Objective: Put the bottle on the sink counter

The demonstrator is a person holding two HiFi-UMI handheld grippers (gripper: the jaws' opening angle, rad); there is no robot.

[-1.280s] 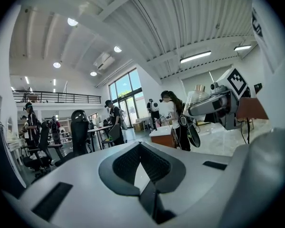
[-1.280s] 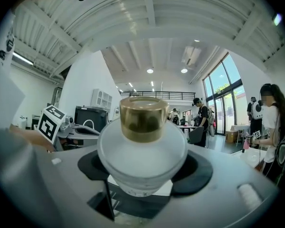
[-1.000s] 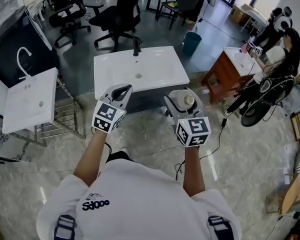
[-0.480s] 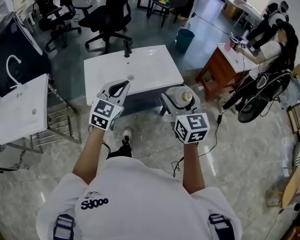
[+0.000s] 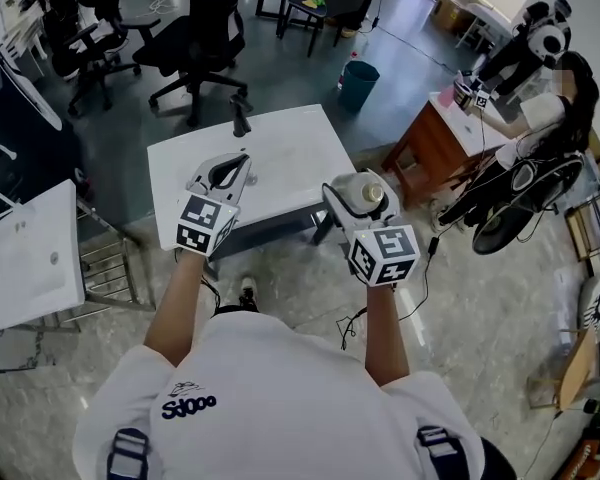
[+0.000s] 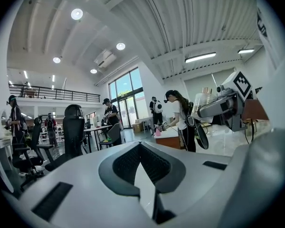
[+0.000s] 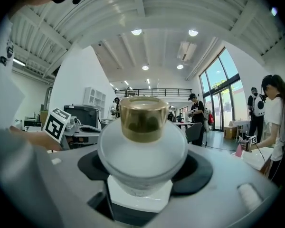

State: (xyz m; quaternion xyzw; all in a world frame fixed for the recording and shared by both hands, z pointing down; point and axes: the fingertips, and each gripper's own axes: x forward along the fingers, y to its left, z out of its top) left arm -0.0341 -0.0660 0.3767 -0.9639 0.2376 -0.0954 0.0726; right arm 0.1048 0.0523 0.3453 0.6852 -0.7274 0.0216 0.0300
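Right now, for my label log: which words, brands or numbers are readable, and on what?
"SJooo", roughly: black print on the person's white shirt.
No readable print on the white bottle with gold cap.
Patterns only, no words, on the black-and-white marker cubes.

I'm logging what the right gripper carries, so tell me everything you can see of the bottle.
The bottle is small and round-shouldered, with a frosted white body that looks like glass or plastic and a shiny gold cap, closed. It is held cap upward, clamped between the jaws of the right gripper, whose dark pads press its sides. It hangs in the air by the front right corner of the white sink counter, not yet set on it. The jaws hide its base.
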